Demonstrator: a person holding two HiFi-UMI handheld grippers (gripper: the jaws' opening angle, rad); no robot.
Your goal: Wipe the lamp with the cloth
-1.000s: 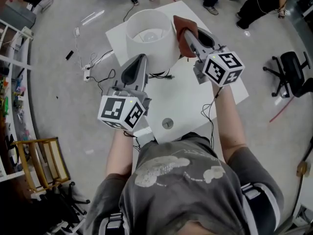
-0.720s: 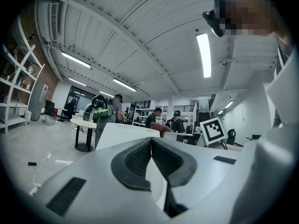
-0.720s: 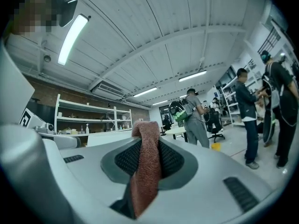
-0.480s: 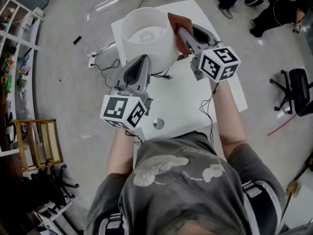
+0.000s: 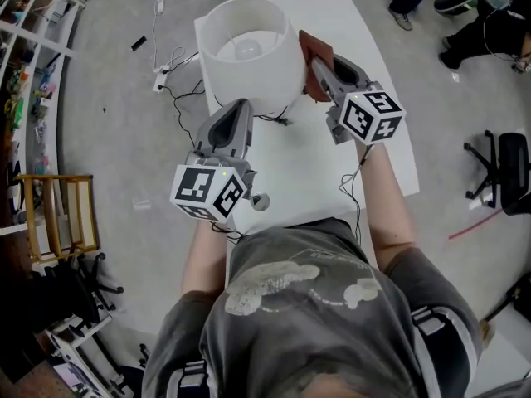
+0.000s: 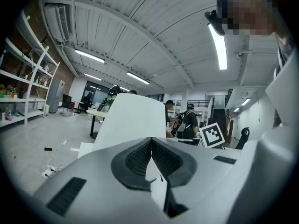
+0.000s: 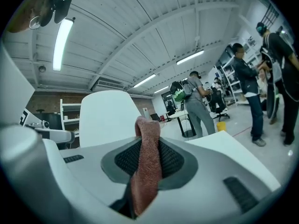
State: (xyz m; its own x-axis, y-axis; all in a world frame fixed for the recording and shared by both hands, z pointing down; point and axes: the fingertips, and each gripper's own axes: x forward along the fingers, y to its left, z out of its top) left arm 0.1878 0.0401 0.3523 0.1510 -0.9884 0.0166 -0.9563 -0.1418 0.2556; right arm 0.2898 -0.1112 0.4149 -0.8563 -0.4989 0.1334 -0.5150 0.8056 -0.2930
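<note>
The lamp (image 5: 253,52) stands at the far left corner of the white surface (image 5: 332,164), its pale shade open at the top with the bulb showing inside. Right beside the shade's right flank is the reddish-brown cloth (image 5: 315,52), pinched in the right claw (image 5: 320,71), which is clenched on a fold that stands up between the jaws. The left claw (image 5: 241,110) is closed with its tips meeting on nothing, and it hovers just below the shade's near rim; whether it touches cannot be told. The danger looks plain: the shade seems light, so a firm sideways rub from the right could tilt the lamp or slide it toward the nearby edge, with no clear brace on the other side. The black cord (image 5: 278,121) trailing from under the lamp could snag a claw. And that narrow pinch might let the cloth drag free.
</note>
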